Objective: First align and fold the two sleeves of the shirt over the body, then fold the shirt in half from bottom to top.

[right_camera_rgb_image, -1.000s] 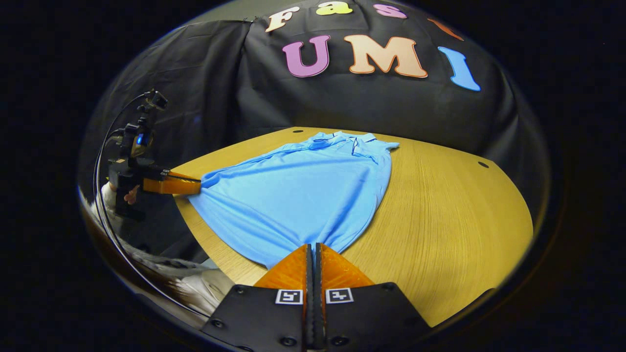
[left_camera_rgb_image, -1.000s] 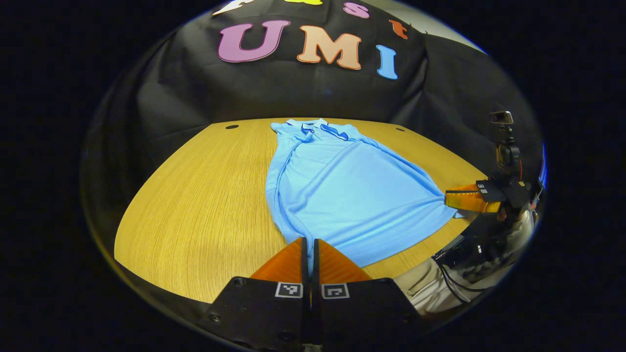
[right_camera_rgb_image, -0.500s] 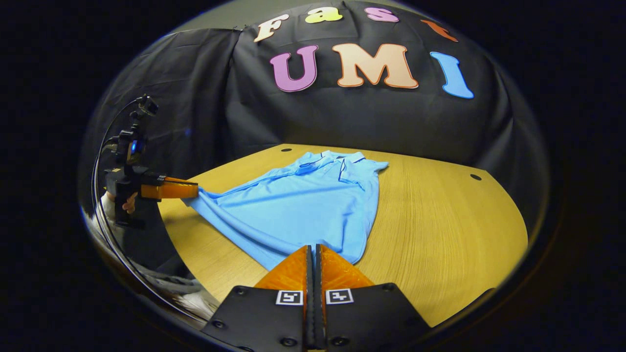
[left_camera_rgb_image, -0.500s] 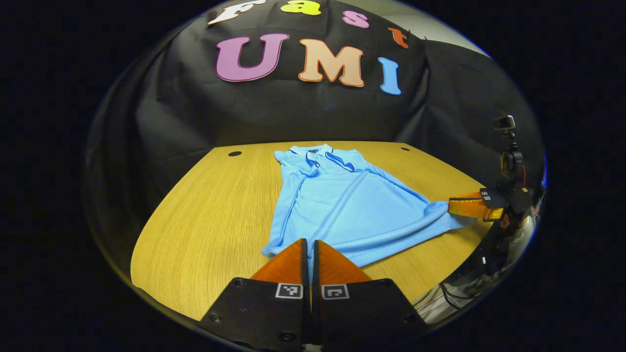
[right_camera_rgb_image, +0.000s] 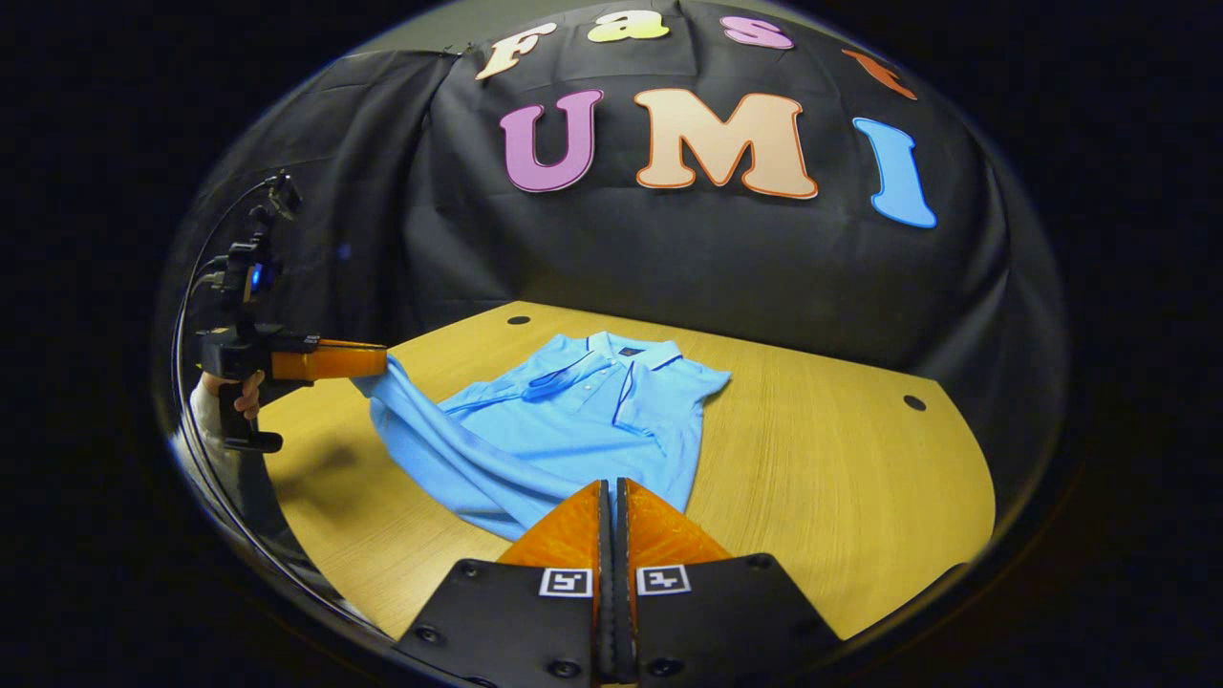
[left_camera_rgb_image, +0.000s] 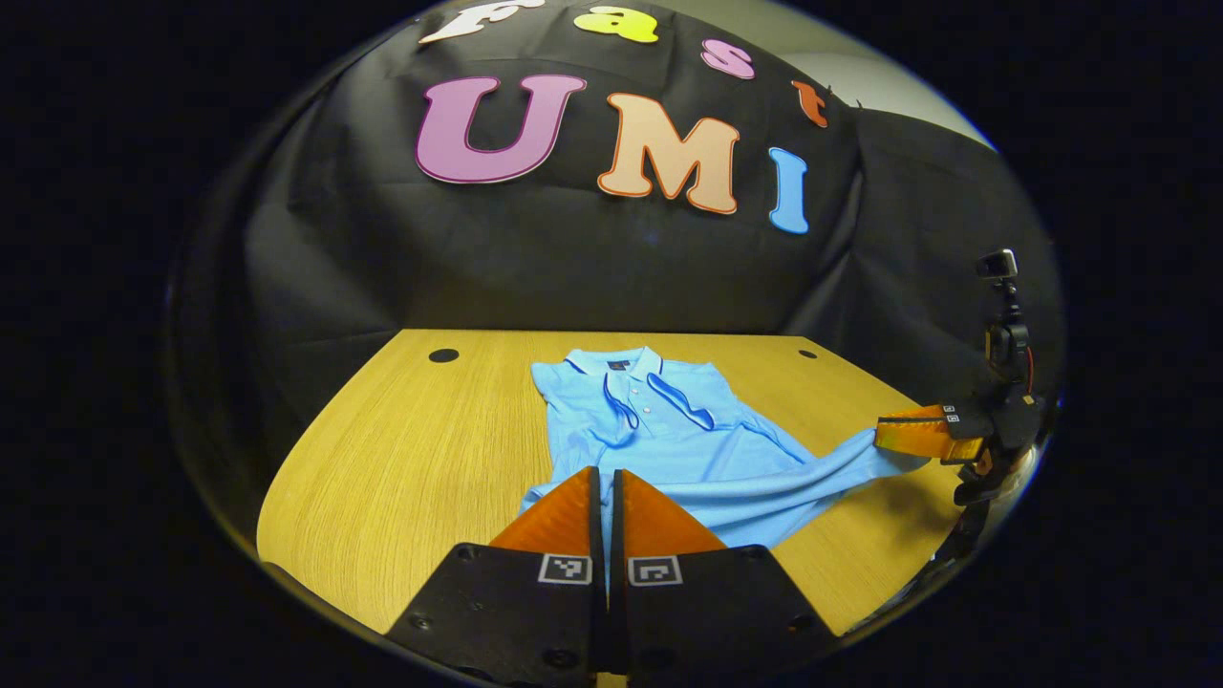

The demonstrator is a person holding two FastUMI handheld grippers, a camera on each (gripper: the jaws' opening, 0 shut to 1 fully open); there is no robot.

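The big wooden tabletop [left_camera_rgb_image: 382,459] is filling the bottom half of both views, and the blue shirt [left_camera_rgb_image: 659,430] is lying on it near the middle, collar toward the top of the frame. The sleeves are looking tucked over the body already, so this seems to be the bottom-to-top fold. The bottom edge is being held up off the wood so it can go over the top part. The left tool [left_camera_rgb_image: 607,487], at the bottom middle of the left gripper view, is pinching one corner. The right tool [right_camera_rgb_image: 611,497], at the bottom middle of its view, is pinching the other corner, both pressed tight so the cloth is not slipping
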